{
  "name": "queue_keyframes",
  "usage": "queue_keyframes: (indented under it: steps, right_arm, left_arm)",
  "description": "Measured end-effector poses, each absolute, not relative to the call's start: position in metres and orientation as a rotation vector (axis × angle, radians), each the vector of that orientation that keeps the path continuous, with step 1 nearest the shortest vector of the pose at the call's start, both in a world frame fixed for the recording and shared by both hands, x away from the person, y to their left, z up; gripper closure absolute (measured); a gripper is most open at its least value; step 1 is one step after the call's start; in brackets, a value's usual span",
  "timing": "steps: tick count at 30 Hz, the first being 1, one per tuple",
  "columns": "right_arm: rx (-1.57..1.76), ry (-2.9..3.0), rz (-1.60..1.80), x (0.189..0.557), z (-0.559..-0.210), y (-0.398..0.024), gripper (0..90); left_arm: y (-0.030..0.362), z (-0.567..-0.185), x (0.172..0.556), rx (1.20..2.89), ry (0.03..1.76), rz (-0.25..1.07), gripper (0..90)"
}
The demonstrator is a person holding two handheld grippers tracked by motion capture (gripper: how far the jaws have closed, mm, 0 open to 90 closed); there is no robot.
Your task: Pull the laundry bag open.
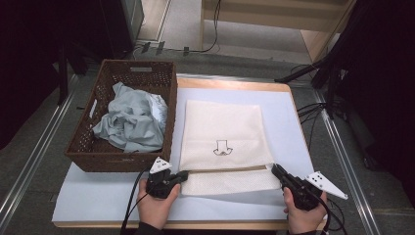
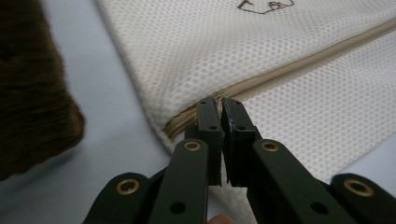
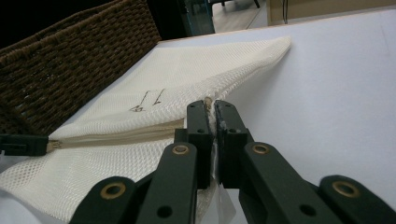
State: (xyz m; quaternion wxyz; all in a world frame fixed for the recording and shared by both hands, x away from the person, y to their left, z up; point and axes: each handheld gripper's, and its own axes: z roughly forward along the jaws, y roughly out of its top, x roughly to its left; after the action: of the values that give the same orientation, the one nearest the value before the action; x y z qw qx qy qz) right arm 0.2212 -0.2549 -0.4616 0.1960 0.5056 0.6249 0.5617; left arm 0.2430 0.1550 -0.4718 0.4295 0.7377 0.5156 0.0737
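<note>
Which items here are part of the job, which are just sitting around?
In the job:
- mesh laundry bag, zipper along its near end
- left gripper, shut on the bag's left zipper end
- right gripper, shut on the right end

Lying about:
- wicker basket
- grey cloth in it

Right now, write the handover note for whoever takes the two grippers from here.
Left gripper: shut on the left end of the beige zipper of the cream mesh laundry bag.
Right gripper: shut on the right end of that zipper, pinching the bag's edge.
Bag: flat on the white table mat, zipper side toward the person.
Brown wicker basket: left of the bag, holding crumpled pale grey clothes.
Done: both ends of the zipper gripped.
Left: probably open the zipper and load the clothes; whether the zipper has started open I cannot tell.
</note>
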Motion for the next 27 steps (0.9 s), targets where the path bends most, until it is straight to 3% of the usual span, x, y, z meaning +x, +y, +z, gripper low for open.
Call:
queue_keyframes:
  steps: [27]
  right_arm:
    - [1.438, 1.795, 1.562, 0.222, -0.471, -0.25, 86.7]
  left_arm:
    - [0.182, -0.463, 0.23, 1.81, 1.317, 0.287, 87.7]
